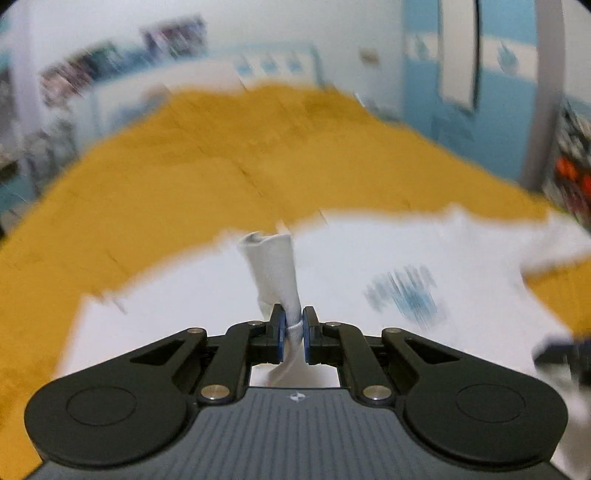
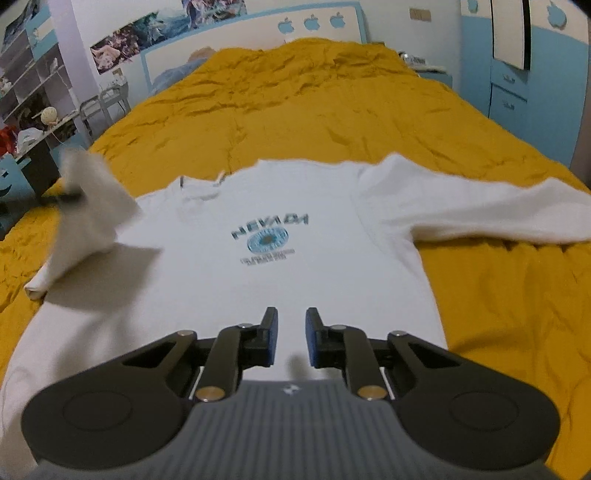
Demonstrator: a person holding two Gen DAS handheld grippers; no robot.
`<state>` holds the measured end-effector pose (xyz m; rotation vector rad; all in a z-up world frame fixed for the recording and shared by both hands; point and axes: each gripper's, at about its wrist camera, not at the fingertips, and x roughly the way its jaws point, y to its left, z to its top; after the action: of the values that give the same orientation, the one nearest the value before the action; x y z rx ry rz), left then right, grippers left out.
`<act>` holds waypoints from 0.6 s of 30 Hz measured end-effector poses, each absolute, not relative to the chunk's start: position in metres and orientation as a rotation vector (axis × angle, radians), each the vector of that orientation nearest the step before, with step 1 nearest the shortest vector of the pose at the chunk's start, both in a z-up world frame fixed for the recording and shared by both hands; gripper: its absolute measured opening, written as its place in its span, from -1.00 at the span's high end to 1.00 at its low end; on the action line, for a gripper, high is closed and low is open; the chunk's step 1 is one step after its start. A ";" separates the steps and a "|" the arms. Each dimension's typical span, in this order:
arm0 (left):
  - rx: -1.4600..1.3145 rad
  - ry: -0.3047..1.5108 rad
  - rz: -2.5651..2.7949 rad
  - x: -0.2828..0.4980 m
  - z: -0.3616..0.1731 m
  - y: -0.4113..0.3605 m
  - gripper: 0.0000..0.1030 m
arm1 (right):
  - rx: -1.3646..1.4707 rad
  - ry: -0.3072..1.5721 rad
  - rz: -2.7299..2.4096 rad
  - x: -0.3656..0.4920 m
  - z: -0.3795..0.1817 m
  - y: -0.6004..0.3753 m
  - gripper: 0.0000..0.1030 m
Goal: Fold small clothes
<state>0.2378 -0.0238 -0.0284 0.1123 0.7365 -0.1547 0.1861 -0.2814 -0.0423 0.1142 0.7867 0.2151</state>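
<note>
White long-sleeve shirt [image 2: 280,258] lies flat, print up, on bed with mustard-yellow cover [image 2: 295,110]. Left gripper [image 1: 293,334] clenched on one sleeve cuff [image 1: 273,266], sleeve lifted off shirt body. Right gripper [image 2: 291,338] released, jaws apart, hovering over lower hem. Other sleeve [image 2: 480,210] stretched out sideways on cover. Room: blue-and-white headboard [image 2: 314,22], blue wardrobe [image 2: 517,74], shelving unit [image 2: 29,74] beside bed. Left wrist view motion-blurred.
</note>
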 end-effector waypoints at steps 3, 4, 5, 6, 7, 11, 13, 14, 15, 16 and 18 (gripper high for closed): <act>0.119 0.860 -0.189 0.234 -0.063 -0.035 0.80 | 0.121 0.816 0.220 0.187 -0.052 -0.283 0.78; 0.118 0.895 -0.198 0.232 -0.071 -0.036 0.78 | 0.121 0.824 0.223 0.188 -0.054 -0.282 0.78; 0.108 0.922 -0.210 0.231 -0.075 -0.031 0.73 | 0.122 0.830 0.226 0.188 -0.056 -0.280 0.78; 0.089 0.935 -0.226 0.231 -0.077 -0.027 0.72 | 0.125 0.834 0.231 0.189 -0.058 -0.279 0.78; 0.068 0.936 -0.241 0.229 -0.077 -0.025 0.64 | 0.128 0.839 0.237 0.190 -0.060 -0.277 0.77; -0.112 0.967 -0.370 0.223 -0.073 -0.009 0.26 | 0.133 0.855 0.267 0.194 -0.063 -0.263 0.72; -0.180 0.953 -0.436 0.221 -0.066 0.001 0.15 | 0.140 0.857 0.287 0.197 -0.063 -0.257 0.72; -0.189 0.933 -0.448 0.218 -0.065 0.004 0.12 | 0.146 0.860 0.298 0.198 -0.063 -0.253 0.72; -0.191 0.913 -0.452 0.217 -0.063 0.006 0.11 | 0.155 0.864 0.309 0.200 -0.062 -0.250 0.72; -0.194 0.893 -0.445 0.216 -0.059 0.013 0.09 | 0.167 0.869 0.322 0.203 -0.062 -0.248 0.71; -0.203 0.872 -0.407 0.217 -0.055 0.025 0.07 | 0.192 0.877 0.347 0.208 -0.061 -0.243 0.61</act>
<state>0.2173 0.0251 -0.0550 -0.2026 0.8720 -0.4067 0.2085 -0.2430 -0.0606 0.1916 0.8773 0.3470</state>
